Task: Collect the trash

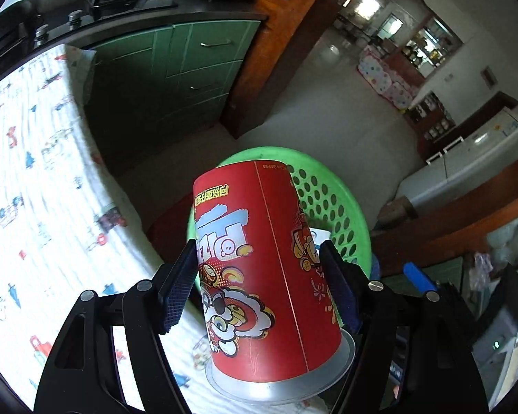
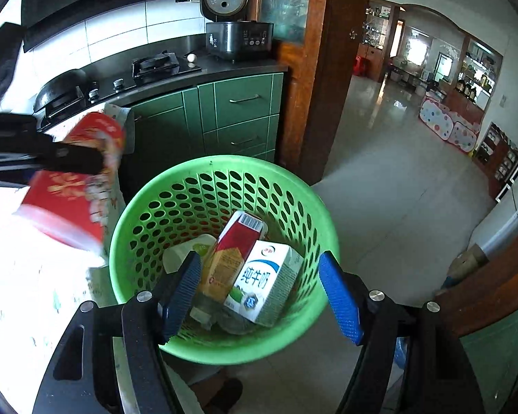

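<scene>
Left gripper clamps tall red printed paper cup, upside down, silver rim toward camera, near perforated green plastic basket. Right gripper wide, empty, above it.

A red printed paper cup, upside down, tilts beside the green perforated basket holding cartons.

Two cartons lie in the basket on the floor, right of the cloth-covered bench (stove counter behind).
</scene>
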`<state>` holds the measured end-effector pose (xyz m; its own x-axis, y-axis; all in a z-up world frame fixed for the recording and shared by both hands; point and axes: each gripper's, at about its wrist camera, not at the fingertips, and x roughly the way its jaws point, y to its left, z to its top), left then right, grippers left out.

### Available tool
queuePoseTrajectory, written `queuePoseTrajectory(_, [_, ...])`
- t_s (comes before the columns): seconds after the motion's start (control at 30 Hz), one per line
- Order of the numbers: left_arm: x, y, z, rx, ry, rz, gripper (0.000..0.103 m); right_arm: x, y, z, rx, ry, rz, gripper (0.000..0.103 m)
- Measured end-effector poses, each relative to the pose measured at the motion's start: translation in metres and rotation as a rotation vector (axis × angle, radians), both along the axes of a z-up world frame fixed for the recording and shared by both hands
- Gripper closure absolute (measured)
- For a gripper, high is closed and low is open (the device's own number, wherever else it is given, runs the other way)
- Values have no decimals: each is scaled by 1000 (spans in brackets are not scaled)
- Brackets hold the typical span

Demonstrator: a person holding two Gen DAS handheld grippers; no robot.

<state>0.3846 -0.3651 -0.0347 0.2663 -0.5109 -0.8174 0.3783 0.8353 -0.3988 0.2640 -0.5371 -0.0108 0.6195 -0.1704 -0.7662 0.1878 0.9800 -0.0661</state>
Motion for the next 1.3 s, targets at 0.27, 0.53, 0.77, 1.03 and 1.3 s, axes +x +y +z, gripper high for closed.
queuePoseTrajectory(0.27, [-2, -41, -8, 70, -42, -72, 31, -26, -4, 0, 22, -6, -9, 29])
queuePoseTrajectory(0.53, [-35, -16, 9, 79, -134, -91, 25, -48, 12, 3, 44, -12, -2, 27])
queuePoseTrajectory(0.77, [-74, 25, 30, 100, -220, -67, 25, -73, 38, 15, 57, -34, 2, 20])
queuePoseTrajectory(1.03, [-127, 89, 47, 129, -329, -9, 20, -111, 78, 29, 63, -58, 8, 16])
queuePoseTrajectory(1.3, [-180, 152, 56, 198, -462, 46, 19, -141, 123, 37, 58, -96, 38, 13])
